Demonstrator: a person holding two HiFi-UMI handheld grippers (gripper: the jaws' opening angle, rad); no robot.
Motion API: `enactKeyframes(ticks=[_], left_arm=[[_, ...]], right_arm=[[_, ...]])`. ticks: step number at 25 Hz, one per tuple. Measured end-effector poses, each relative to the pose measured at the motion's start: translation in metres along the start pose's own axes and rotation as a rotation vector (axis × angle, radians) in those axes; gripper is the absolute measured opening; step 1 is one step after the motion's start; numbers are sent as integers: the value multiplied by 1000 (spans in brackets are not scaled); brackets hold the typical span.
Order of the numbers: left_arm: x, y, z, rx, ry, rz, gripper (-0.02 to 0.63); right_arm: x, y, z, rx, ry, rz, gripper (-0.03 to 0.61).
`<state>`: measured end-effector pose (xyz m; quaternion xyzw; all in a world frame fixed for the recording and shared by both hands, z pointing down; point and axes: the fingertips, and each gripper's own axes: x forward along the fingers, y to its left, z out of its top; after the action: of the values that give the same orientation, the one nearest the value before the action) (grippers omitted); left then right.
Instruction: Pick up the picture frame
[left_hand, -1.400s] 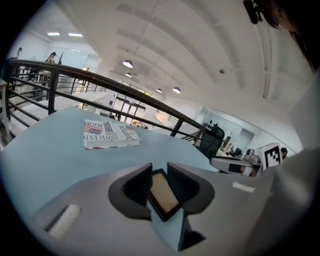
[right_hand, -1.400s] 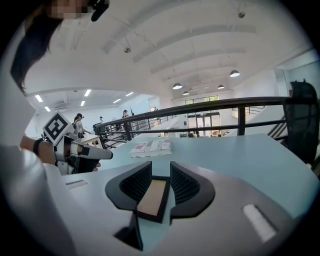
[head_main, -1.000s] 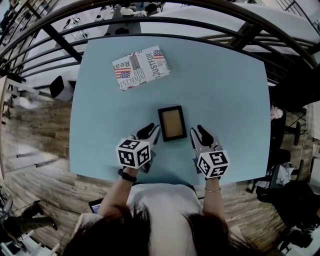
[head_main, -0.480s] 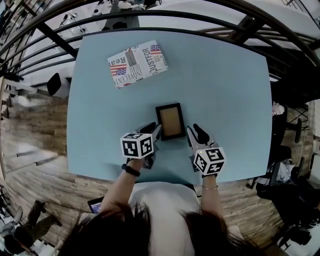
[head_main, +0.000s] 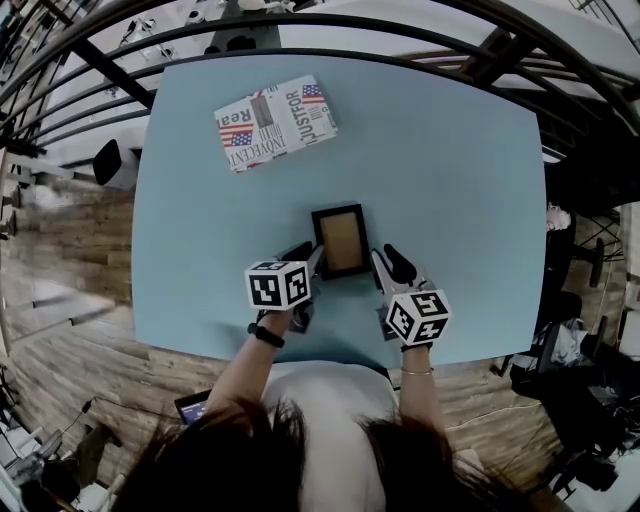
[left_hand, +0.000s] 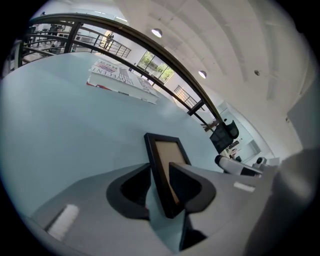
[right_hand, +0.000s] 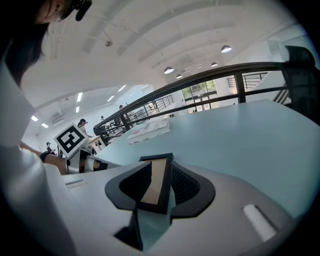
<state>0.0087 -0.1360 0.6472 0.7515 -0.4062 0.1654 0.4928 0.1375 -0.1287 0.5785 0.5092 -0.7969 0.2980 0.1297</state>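
Overhead, the picture frame (head_main: 341, 240) is lying flat mid-desk (head_main: 450, 150), with my left hand-held gripper (head_main: 303, 262) and right hand-held gripper (head_main: 388, 264) flanking its near corners. Left gripper view: my jaws are gaping around its dark rim, unclamped. Right gripper view: likewise. It seems light, stiff, maybe glazed; I'm favouring the rim.

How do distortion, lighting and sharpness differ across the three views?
Head view: strong fisheye bows the edges of the light blue table; lighting even, no glare. Left gripper view: black-rimmed rectangular picture frame sharp, the grey jaws close to the lens softer, corners black. Right gripper view: bright round ceiling lamps, black railing drawn as an arc.
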Motion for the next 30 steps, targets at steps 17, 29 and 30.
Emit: enactKeyframes(ticks=[17, 29, 30], left_arm=[[4, 9, -9, -1, 6, 69, 134], [5, 12, -9, -24, 8, 61, 133], [5, 12, -10, -25, 9, 61, 133]], right_arm=[[9, -1, -13, 15, 61, 18, 91], [25, -10, -46, 45, 199, -4, 114], [25, -11, -49, 50, 208, -3, 118]])
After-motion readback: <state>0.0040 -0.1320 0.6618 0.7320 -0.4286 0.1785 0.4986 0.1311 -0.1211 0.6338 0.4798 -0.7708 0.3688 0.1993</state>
